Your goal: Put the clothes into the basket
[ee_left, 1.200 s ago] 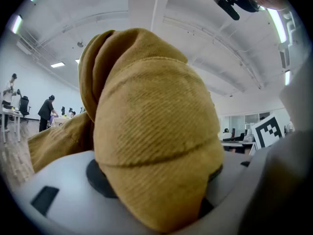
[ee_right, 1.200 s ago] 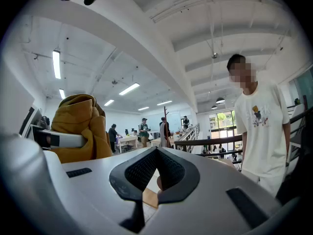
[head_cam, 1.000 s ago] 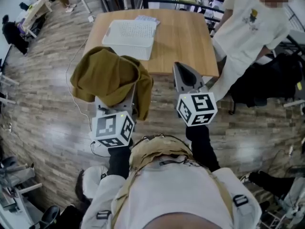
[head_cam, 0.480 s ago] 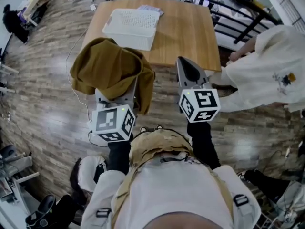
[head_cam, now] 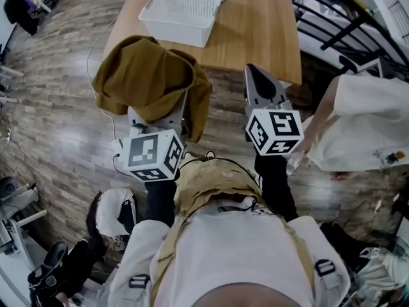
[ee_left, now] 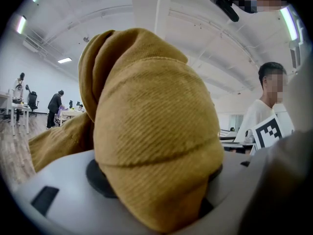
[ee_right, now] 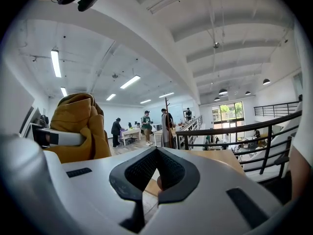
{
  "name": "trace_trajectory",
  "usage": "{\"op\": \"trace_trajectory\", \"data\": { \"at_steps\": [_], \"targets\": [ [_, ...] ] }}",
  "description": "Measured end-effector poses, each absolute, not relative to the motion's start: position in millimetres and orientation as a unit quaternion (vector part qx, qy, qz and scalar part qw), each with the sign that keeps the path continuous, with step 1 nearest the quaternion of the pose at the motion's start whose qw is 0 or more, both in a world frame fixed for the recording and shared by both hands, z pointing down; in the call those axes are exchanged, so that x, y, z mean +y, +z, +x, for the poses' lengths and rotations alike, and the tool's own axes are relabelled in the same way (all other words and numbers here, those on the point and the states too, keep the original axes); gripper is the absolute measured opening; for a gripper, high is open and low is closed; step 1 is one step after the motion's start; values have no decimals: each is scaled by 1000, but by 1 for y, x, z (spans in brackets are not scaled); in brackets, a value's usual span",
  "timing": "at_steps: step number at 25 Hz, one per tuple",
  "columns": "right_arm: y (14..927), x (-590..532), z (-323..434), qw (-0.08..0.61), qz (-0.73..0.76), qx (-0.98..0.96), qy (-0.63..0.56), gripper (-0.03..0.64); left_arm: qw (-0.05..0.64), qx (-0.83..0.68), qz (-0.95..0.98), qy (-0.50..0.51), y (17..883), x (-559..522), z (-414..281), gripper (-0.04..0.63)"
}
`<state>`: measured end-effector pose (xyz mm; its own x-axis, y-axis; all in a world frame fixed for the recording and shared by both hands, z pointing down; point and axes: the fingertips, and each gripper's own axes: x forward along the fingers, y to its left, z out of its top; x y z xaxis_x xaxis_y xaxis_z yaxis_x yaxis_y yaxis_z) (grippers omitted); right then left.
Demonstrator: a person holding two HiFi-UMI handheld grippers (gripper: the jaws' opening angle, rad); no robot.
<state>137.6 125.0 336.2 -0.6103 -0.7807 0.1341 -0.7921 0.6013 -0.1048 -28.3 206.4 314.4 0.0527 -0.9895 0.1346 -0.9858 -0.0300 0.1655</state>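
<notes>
A thick mustard-brown garment (head_cam: 150, 82) is draped over my left gripper (head_cam: 160, 121), whose jaws stand wide and shut on a bunched fold of it (ee_left: 151, 131). The cloth hides the fingertips and fills the left gripper view. I hold it above the wooden floor, short of the table. The white mesh basket (head_cam: 180, 15) stands on the wooden table (head_cam: 255, 34), ahead of the garment and apart from it. My right gripper (head_cam: 254, 72) is raised beside the table's near right corner, shut with nothing in it (ee_right: 146, 199). The right gripper view shows the garment (ee_right: 78, 126) at its left.
A person in white (head_cam: 364, 123) bends over at the right, close to my right gripper. A black railing (head_cam: 332, 5) runs behind the table. A cable (head_cam: 102, 117) trails over the floor at the left, and shoes (head_cam: 48, 274) lie at the lower left.
The table and basket have slid toward the top of the head view. The person in white has moved from the table's right side down to the right edge and bent over. Both grippers keep their hold.
</notes>
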Motion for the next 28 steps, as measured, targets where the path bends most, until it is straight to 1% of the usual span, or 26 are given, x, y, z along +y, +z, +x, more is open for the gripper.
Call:
{"op": "trace_trajectory", "data": {
  "at_steps": [9,15,20,28],
  "targets": [
    [348,116,133,35,426,-900,85,21,114,-699,706,-2,326,202,-32,325],
    [360,100,114,41,420,-902,92,21,113,-704,701,4,333,188,-48,325],
    [366,69,99,48,428,-898,89,21,115,-695,710,-3,338,148,-70,325],
    [358,-18,70,46,452,-886,89,21,100,-669,737,-7,324,51,-97,325]
  ]
}}
